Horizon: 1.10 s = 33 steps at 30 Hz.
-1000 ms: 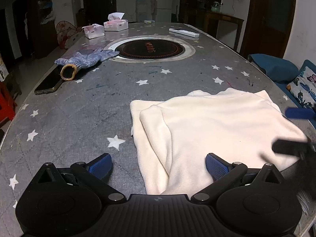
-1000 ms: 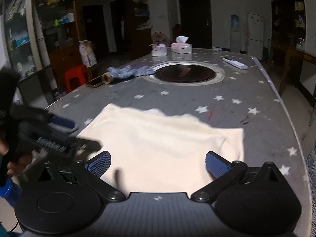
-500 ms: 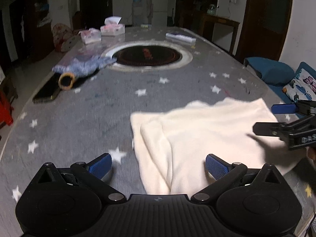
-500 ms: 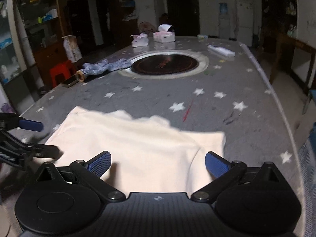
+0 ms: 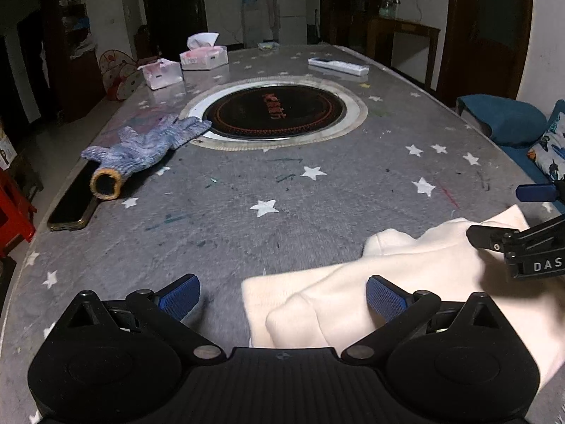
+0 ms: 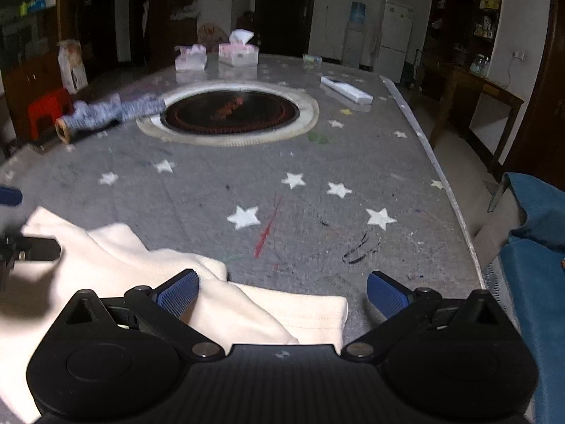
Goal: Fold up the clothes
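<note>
Plainly, the cream garment (image 5: 406, 282) lies at the near edge of the star-patterned worktop (image 5: 282, 183), already doubled over on itself in soft layers rather than spread flat: the left wrist view shows a rounded fold at its near left corner, and the right wrist view shows a stitched hem edge lying on top near the right corner. The left gripper (image 5: 282, 295) hovers low over the garment's left part with its fingers wide apart and nothing between them; the right gripper (image 6: 282, 293) stands likewise, fingers wide and empty, over the right part of the cloth. Each gripper shows at the edge of the other's view, so the two face in over the same bundle from either side. Judging by this, the work is somewhere within the folding: the cloth is partly folded but lumpy, and its edges do not line up (whether another fold is wanted or only a tidying, the pictures do not settle). Whichever comes, the next grasp calls for closing on a clear edge or corner through all its layers, both sides together, so the soft cloth does not slip or bunch. A knitted glove (image 5: 148, 146) and a phone (image 5: 72, 201) lie well apart, farther up the worktop.
</note>
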Available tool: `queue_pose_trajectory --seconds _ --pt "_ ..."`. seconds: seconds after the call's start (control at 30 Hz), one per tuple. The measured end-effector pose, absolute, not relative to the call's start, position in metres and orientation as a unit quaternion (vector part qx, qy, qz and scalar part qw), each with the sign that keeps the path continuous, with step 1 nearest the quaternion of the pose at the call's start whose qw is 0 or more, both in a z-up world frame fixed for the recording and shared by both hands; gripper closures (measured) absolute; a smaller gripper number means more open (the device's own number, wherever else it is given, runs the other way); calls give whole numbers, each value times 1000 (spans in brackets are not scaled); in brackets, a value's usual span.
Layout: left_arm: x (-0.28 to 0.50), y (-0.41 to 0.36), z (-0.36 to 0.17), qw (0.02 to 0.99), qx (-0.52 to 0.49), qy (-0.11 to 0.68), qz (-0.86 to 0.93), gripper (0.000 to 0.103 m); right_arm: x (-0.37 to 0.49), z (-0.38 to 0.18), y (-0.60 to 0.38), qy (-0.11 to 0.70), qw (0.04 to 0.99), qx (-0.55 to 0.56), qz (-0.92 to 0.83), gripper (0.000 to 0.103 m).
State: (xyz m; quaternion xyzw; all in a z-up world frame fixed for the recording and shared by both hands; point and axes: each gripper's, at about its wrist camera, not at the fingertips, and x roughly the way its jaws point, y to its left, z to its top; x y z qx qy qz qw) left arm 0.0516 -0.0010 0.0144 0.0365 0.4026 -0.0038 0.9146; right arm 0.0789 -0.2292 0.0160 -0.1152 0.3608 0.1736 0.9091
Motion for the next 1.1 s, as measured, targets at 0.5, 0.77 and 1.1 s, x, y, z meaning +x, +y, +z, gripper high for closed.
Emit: queue_pose_trajectory --seconds 0.5,0.77,1.1 --pt "44 9 21 917 33 397 -12 0 29 44 -228 332 907 -127 224 0" --pt "39 16 22 918 30 395 -12 2 -12 44 -180 314 885 -153 307 0" --pt "42 26 13 914 25 406 0 3 -43 23 -128 302 864 -198 350 0"
